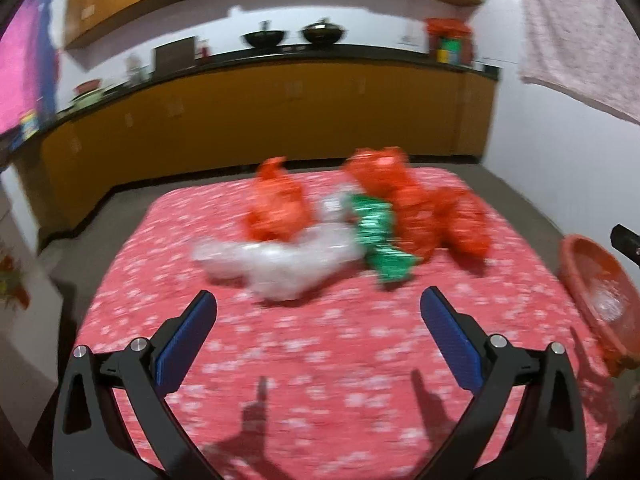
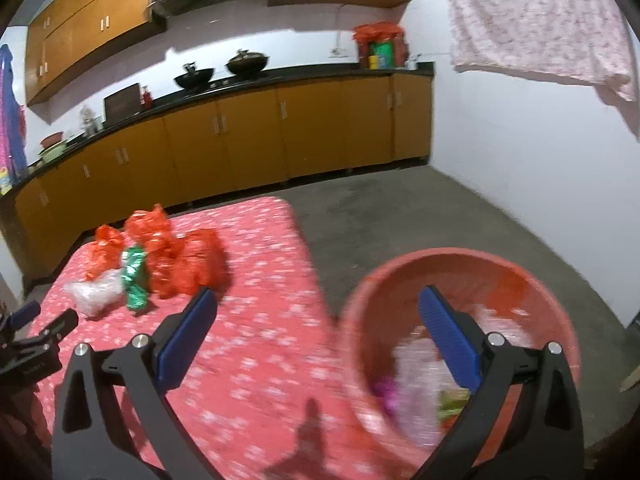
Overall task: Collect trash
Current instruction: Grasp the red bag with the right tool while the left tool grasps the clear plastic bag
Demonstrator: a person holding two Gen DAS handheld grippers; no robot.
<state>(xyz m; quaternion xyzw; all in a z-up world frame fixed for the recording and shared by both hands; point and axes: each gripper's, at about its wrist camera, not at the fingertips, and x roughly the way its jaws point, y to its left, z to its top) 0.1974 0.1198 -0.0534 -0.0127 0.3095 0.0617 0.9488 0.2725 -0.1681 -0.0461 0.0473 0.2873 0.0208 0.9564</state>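
trash still heaped mid-table, orange plastic bags (image 1: pixel 404 204), a clear bag (image 1: pixel 276 260) and a green wrapper (image 1: pixel 380 240), faces the left gripper (image 1: pixel 318 300), jaws wide and empty, while the equally spread, empty right gripper (image 2: pixel 318 300) hangs by the red tub (image 2: pixel 460 268) holding collected scraps.

Table cover (image 1: pixel 320 360): cloth, matt, red with white flower print. Orange bags (image 1: pixel 404 200) at 12 o'clock on cover: thin crinkled plastic, glossy. Clear bag (image 1: pixel 276 260): filmy plastic, shiny (blurred). Green wrapper (image 1: pixel 380 236): foil-like, glossy. Tub (image 2: pixel 452 260) at 3 o'clock off cover: smooth moulded red plastic. Left gripper (image 1: pixel 318 310): matt black plastic arms, ribbed blue pads (image 1: pixel 186 344), bright metal pins. Floor (image 2: pixel 400 208): rough grey concrete. Cabinets (image 2: pixel 248 136): smooth wood-look fronts. Hanging sheet (image 2: pixel 536 20): printed cloth.
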